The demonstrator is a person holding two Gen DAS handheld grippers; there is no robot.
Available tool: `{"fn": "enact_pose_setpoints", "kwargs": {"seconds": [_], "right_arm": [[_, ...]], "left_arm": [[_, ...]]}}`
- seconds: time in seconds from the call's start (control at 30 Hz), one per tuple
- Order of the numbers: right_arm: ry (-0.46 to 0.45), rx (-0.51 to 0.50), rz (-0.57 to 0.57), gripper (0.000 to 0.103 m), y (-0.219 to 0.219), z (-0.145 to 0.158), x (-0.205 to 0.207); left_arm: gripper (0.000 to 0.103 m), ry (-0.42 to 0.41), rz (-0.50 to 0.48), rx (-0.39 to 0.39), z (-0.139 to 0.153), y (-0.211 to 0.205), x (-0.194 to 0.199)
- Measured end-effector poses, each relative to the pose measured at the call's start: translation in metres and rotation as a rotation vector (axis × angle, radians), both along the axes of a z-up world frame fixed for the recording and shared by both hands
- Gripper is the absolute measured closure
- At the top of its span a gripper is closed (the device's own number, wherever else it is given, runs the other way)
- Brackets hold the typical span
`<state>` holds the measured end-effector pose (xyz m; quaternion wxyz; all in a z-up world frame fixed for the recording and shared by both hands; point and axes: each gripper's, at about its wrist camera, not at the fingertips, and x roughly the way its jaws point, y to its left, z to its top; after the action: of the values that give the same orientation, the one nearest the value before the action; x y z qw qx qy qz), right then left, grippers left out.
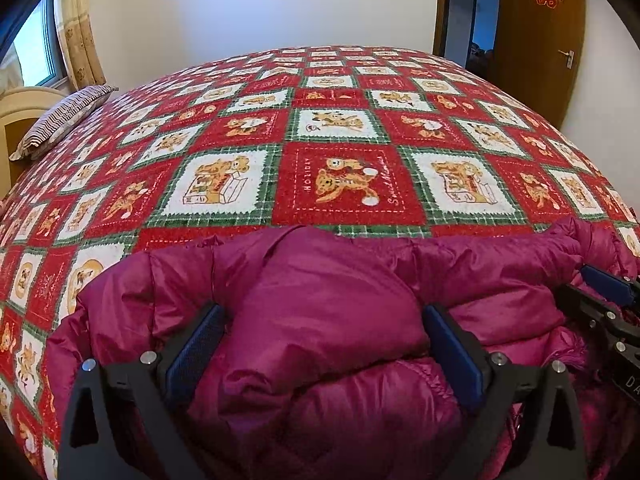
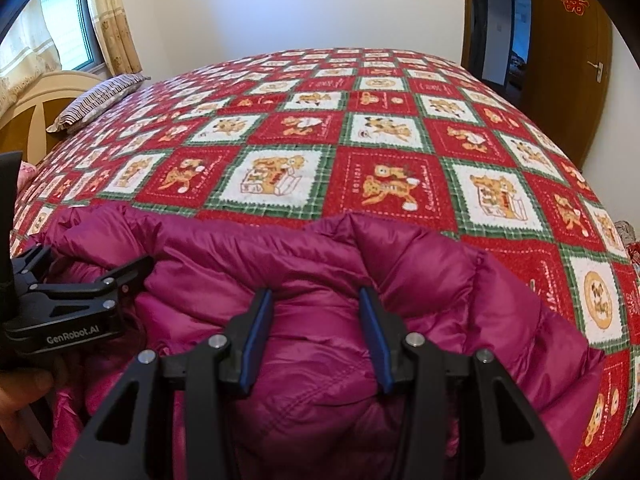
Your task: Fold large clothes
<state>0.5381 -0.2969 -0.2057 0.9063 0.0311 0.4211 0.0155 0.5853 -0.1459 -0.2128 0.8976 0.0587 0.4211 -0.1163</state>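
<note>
Magenta puffer jacket [image 1: 320, 320] lies bunched at the near edge of a bed, on a red, white and green teddy-bear blanket [image 1: 340, 184]. We see the left tool [image 1: 324, 340] with its blue pads pressed into a thick fold of jacket, clamped on it. The right tool [image 2: 316, 336] likewise pinches a ridge of the padded fabric. A striped pillow [image 1: 64, 120] rests far left, a wooden door [image 1: 540, 40] far right.
</note>
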Motion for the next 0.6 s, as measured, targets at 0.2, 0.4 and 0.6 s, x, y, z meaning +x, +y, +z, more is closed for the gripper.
{"fn": "enact_pose_setpoints", "kwargs": {"seconds": [0.2, 0.4, 0.6], "right_arm": [[0.005, -0.011, 0.001, 0.055, 0.0004, -0.0023, 0.0005], [0.006, -0.015, 0.001, 0.055, 0.0013, -0.0022, 0.0008], [0.007, -0.015, 0.002, 0.055, 0.0016, -0.0022, 0.0012]], "left_arm": [[0.003, -0.004, 0.002, 0.015, -0.0008, -0.0015, 0.0000], [0.003, -0.004, 0.001, 0.017, -0.0011, -0.0022, 0.0000], [0.003, -0.004, 0.000, 0.016, -0.0011, -0.0023, -0.0002]]}}
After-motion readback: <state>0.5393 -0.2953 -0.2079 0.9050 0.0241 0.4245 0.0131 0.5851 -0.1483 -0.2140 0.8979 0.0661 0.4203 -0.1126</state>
